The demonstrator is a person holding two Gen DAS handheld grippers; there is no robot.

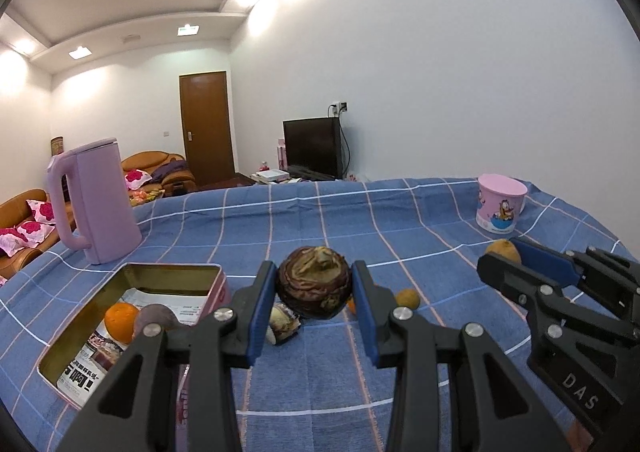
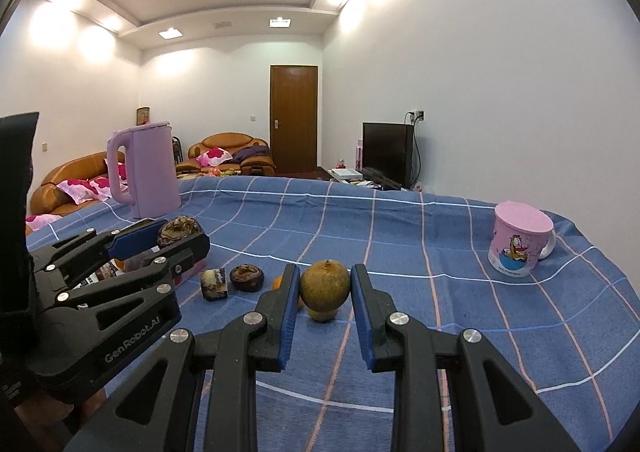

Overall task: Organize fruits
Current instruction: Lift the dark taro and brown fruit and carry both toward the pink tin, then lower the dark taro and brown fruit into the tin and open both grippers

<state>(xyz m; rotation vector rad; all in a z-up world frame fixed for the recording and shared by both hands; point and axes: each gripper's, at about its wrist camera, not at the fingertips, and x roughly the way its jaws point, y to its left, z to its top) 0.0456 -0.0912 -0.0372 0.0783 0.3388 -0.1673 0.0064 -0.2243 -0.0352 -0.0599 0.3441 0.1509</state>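
Note:
My left gripper (image 1: 313, 272) is shut on a dark brown, wrinkled round fruit (image 1: 314, 288), held just above the blue checked cloth. Beside it on the left lies an open pink tin (image 1: 172, 268) holding an orange (image 1: 120, 322) and a purple fruit (image 1: 154, 320). My right gripper (image 2: 325, 276) is shut on an olive-brown round fruit (image 2: 325, 286), with a small yellowish fruit (image 2: 322, 315) on the cloth under it. A cut fruit piece (image 2: 214, 283), a dark fruit (image 2: 247, 277) and a partly hidden orange (image 2: 277, 283) lie between the two grippers.
A pink kettle (image 1: 96, 200) stands at the table's far left, behind the tin. A pink cartoon mug (image 2: 518, 244) with a lid sits far right near the table edge. Beyond the table are sofas, a door and a television.

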